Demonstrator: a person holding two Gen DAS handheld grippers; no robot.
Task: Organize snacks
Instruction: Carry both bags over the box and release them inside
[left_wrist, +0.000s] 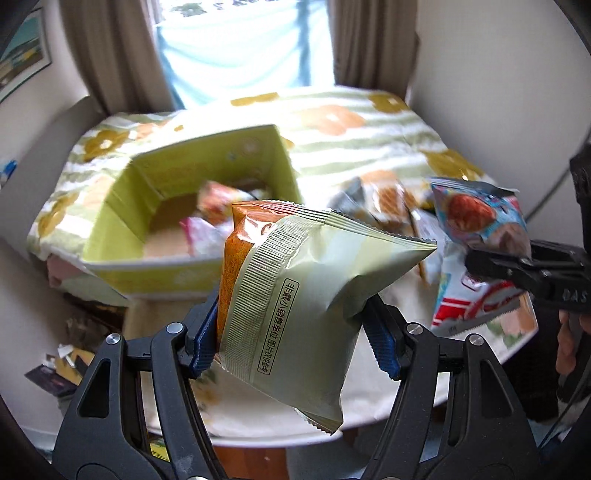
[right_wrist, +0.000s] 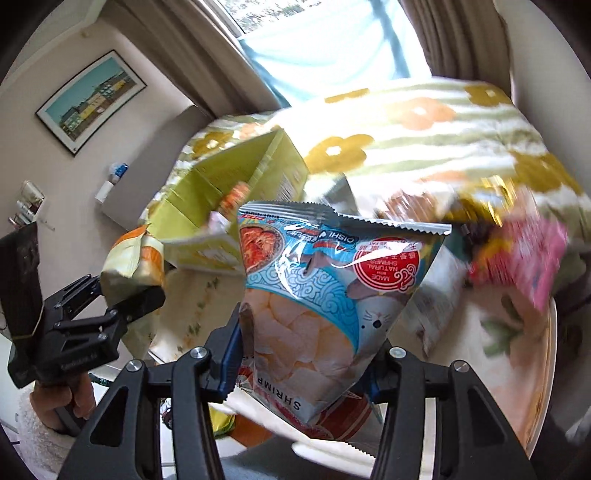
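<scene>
**Two snack bags lifted, box waiting**

Clamped in the left gripper, a pale green and orange snack bag hangs above the table, near the open yellow-green box. The right gripper is closed on a blue shrimp chip bag, also held in the air. More packets lie piled beside the box. Both bags look light, puffy and slick, likely to crush or slip; the flat crimped seam at an end seems the safest hold.
</scene>
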